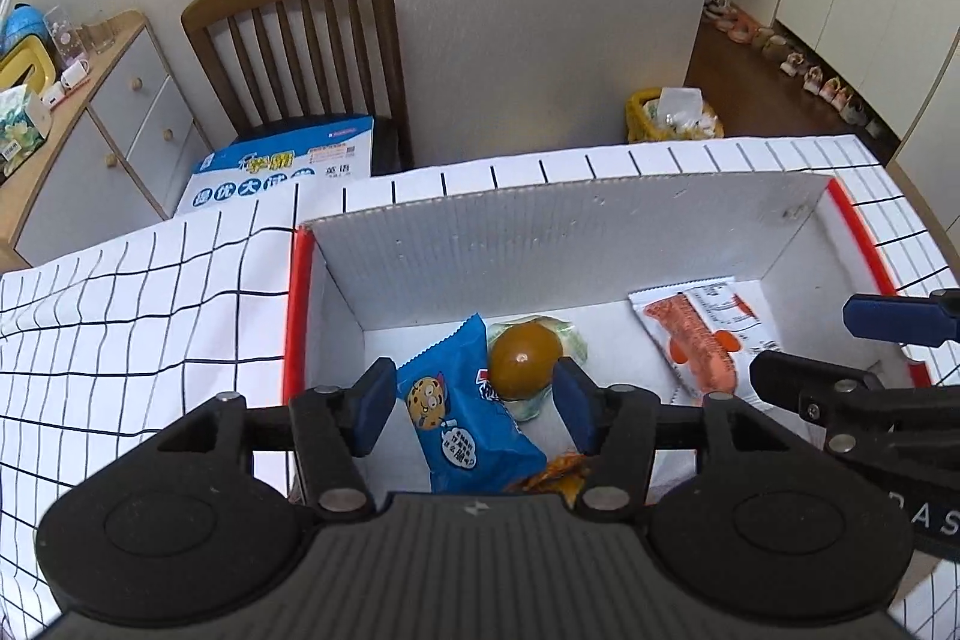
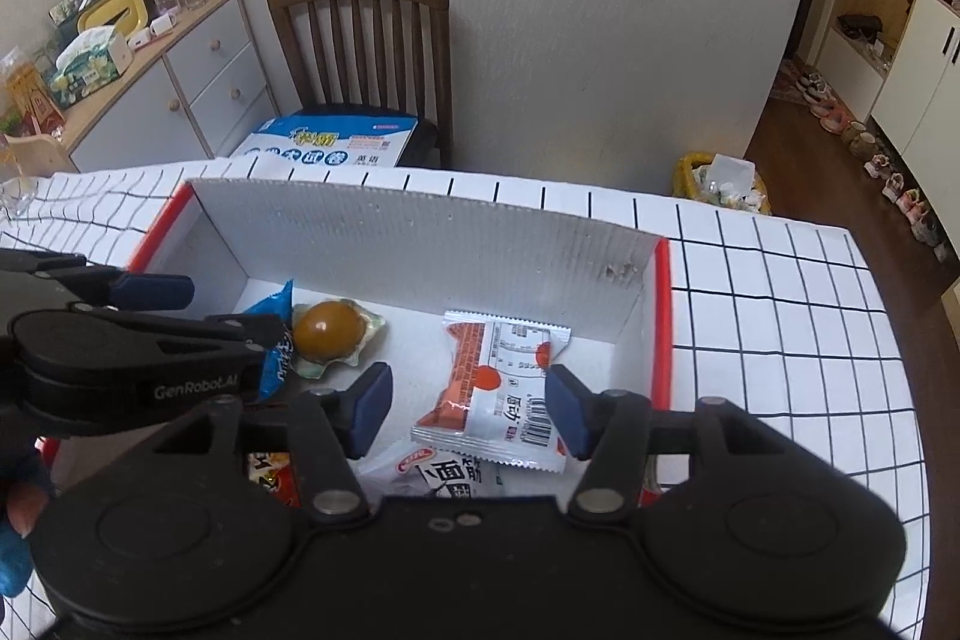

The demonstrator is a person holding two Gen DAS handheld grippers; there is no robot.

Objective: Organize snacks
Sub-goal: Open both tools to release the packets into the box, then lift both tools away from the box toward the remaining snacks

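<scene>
A white cardboard box (image 1: 570, 232) with red edges stands on the checked tablecloth and holds the snacks. My left gripper (image 1: 474, 409) hangs open over its left part. A blue cookie packet (image 1: 462, 424) and a brown egg in clear wrap (image 1: 525, 361) lie between its blue pads, which do not press on them. My right gripper (image 2: 468, 411) is open over an orange-and-white sausage packet (image 2: 498, 394), which lies loose on other packets (image 2: 444, 472). Each gripper shows in the other's view: the right gripper (image 1: 840, 346) and the left gripper (image 2: 210, 310).
The box's tall back wall (image 2: 420, 244) rises beyond the snacks. A wooden chair (image 1: 300, 52) with a blue-and-white carton (image 1: 288, 166) stands behind the table. A cluttered cabinet (image 2: 150, 58) is at the left, a yellow bin (image 1: 672, 112) on the floor at the right.
</scene>
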